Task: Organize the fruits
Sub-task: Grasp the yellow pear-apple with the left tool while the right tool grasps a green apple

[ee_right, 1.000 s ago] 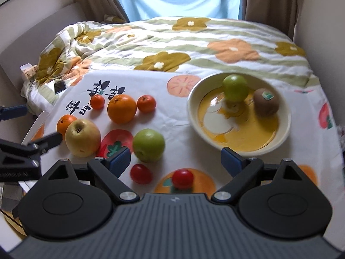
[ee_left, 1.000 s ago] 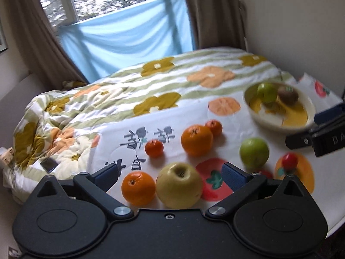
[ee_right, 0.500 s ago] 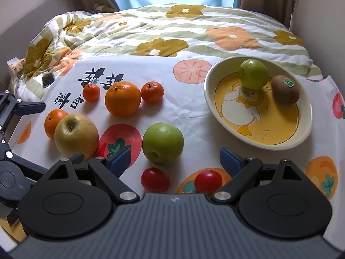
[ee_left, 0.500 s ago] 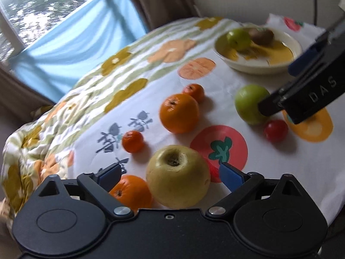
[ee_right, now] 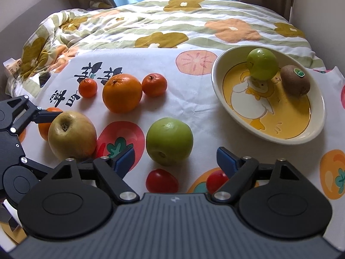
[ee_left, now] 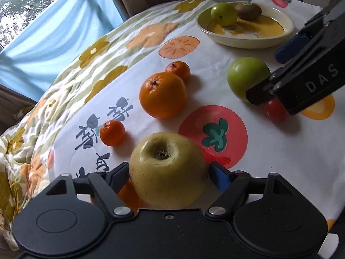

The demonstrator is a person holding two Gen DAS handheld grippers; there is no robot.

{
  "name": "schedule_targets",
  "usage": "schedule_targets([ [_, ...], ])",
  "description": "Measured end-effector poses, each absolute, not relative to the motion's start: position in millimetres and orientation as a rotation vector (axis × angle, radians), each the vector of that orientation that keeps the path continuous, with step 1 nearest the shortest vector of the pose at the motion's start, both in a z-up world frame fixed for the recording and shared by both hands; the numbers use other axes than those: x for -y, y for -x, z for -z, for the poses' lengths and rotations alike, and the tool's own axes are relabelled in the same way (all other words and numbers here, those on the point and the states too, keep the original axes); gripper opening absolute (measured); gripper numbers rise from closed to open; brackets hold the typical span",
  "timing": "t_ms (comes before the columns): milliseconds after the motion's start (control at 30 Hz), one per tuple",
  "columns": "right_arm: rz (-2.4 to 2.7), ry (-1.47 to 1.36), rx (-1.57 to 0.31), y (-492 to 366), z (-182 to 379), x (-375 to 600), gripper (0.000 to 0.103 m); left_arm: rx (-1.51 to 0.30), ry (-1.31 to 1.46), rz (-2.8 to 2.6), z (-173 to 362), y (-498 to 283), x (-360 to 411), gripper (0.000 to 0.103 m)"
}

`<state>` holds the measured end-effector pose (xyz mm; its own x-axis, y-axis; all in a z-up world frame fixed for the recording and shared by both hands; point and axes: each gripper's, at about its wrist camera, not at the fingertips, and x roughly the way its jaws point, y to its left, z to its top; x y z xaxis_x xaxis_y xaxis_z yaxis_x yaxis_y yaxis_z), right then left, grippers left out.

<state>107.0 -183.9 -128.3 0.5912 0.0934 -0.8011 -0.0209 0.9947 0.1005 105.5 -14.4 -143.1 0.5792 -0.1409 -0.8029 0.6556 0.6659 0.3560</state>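
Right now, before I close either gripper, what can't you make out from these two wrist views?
- Left wrist view: the small orange is mostly hidden behind the yellow apple; whether the left gripper pads touch the apple is unclear.
- Left wrist view: the right gripper covers part of the green apple and one red tomato.
- Right wrist view: a gripper finger partly hides the second tomato.
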Motion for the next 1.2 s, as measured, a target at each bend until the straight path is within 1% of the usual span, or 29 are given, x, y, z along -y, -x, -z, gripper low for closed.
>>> schedule_targets([
  [33,-0.067,-0.082,-0.937,-107.3,128.7,183.8,0.092,-0.830,-0.695,0.511,142.4,-106.1,13.3,0.079],
  [233,-0.070,-0.076,-0.937,-108.5,130.3,182.7,0.089,-0.823,-0.689,0.513,142.2,-105.1,11.6,0.078],
  [267,-0.072,-0.073,-0.937,-109.3,130.9,182.5,0.087,-0.825,-0.685,0.510,142.2,-105.1,12.0,0.078],
  [533,-0.083,-0.065,-0.932,-114.8,135.6,184.0,0.082,-0.855,-0.590,0.494,137.8,-106.7,9.4,0.078],
  [667,-0.105,-0.059,-0.932,-118.0,137.5,182.2,0.075,-0.867,-0.556,0.480,136.4,-103.6,9.3,0.078],
  [833,-0.136,-0.037,-0.921,-121.9,138.6,179.0,0.072,-0.867,-0.534,0.455,133.5,-97.4,9.0,0.078],
  [867,-0.141,-0.029,-0.920,-122.8,139.0,178.2,0.068,-0.864,-0.528,0.446,132.1,-96.3,8.6,0.078],
  [1200,-0.180,-0.036,-0.878,-110.4,122.9,196.0,0.067,-0.848,-0.450,0.361,111.7,-82.2,10.7,0.078],
])
